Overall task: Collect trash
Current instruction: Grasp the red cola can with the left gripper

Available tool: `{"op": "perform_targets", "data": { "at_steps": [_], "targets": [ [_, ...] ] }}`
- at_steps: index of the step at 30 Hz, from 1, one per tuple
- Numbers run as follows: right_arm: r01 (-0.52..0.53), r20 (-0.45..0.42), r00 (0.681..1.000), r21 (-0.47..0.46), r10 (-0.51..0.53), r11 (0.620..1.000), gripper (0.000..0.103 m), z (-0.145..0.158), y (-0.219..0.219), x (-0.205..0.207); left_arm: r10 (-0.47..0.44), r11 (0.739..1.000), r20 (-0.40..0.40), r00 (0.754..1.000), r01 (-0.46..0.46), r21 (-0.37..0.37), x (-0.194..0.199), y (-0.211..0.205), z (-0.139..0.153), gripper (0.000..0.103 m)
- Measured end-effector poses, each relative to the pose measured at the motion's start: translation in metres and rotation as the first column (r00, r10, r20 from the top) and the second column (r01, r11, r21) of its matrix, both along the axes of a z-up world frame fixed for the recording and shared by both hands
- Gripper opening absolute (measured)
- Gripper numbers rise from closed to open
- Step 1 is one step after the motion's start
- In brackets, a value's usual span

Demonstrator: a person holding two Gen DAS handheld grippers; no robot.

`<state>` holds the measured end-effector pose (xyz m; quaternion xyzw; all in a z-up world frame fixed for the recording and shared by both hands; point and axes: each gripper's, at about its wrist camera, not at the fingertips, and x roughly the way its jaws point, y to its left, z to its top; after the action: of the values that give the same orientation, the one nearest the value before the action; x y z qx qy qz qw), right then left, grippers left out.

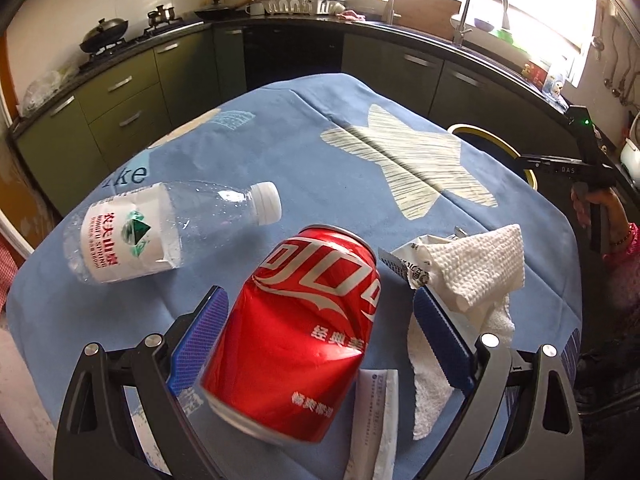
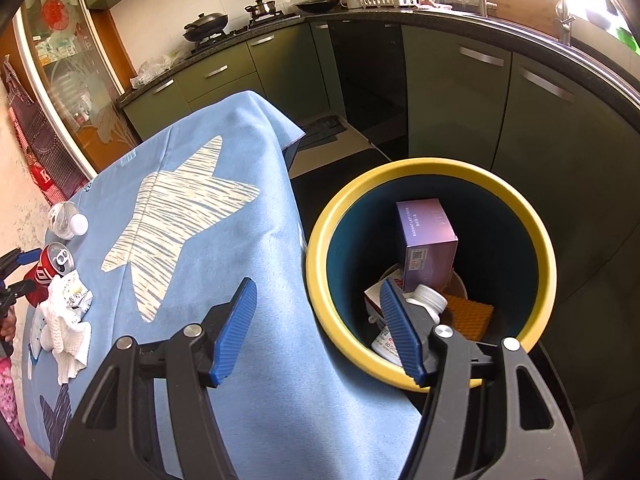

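Observation:
A dented red cola can [image 1: 296, 328] lies on the blue tablecloth [image 1: 304, 152], between the fingers of my left gripper [image 1: 320, 293]. The jaws stand open, and the right pad [image 1: 440, 340] is clear of the can. An empty water bottle [image 1: 160, 232] lies to the left, and crumpled white tissue [image 1: 472, 264] and a printed wrapper [image 1: 408, 264] to the right. My right gripper [image 2: 318, 285] hangs open and empty over the table's edge beside a yellow-rimmed bin [image 2: 432, 168]. From there I see the can [image 2: 48, 268] and the left gripper [image 2: 16, 272] far left.
The bin holds a purple box [image 2: 428, 240], a white bottle [image 2: 428, 300] and an orange pad [image 2: 468, 316]. A white packet [image 1: 380, 408] lies under the can. A hand [image 1: 592, 208] holds the right gripper [image 1: 560, 164]. Green kitchen cabinets [image 2: 452, 92] curve behind the table.

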<state>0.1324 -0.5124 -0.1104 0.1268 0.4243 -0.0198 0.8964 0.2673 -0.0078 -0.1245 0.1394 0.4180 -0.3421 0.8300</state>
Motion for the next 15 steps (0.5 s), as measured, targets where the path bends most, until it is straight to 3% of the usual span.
{"op": "perform_targets", "data": {
  "at_steps": [12,15],
  "targets": [
    [-0.012,-0.012,1.0,0.015,0.012,1.0,0.063,-0.007,0.004,0.002,-0.038,0.995,-0.054,0.998,0.043,0.093,0.012,-0.008,-0.026,0.092],
    [-0.014,-0.015,1.0,0.017,0.014,1.0,0.063,-0.009,0.005,0.002,-0.027,0.995,-0.054,0.998,0.032,0.092,0.013,-0.008,-0.028,0.084]
  ]
}}
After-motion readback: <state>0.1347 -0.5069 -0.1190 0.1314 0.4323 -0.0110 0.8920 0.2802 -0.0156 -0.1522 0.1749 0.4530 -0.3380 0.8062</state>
